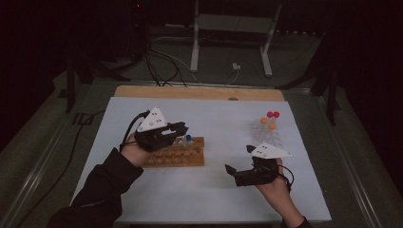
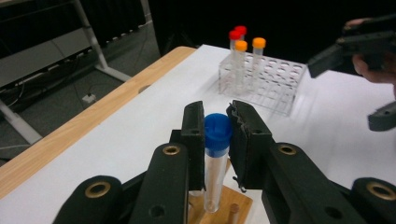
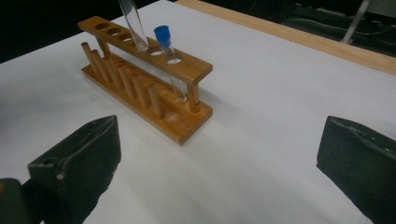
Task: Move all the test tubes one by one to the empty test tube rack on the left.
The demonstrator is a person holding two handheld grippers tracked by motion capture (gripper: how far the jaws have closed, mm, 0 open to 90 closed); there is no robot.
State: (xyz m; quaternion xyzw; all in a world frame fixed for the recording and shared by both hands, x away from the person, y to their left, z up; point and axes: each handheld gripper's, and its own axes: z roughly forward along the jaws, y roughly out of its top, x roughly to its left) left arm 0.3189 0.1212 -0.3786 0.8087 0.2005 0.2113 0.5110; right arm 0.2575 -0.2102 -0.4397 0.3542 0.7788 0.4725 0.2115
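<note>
The left gripper (image 2: pixel 217 133) is clamped on a blue-capped tube (image 2: pixel 215 158), its pads pressing the cap and the top of the glass from both sides. The tube hangs upright with its lower end at the wooden rack (image 2: pixel 229 203); whether it touches the wood cannot be told. In the high view this gripper (image 1: pixel 178 130) sits above the rack (image 1: pixel 178 156) near the middle of the white table (image 1: pixel 214 199). In the right gripper view the bottom of that tube (image 3: pixel 134 28) hovers just over a hole in the rack's top bar, and a second blue-capped tube (image 3: pixel 169 56) stands in the hole beside it, leaning a little. The right gripper (image 1: pixel 240 159) is released, jaws wide with nothing between them, held low over the table to the right of the rack. Farther back on the right stands a clear rack (image 1: pixel 267 133) holding four tubes with red and orange caps.
</note>
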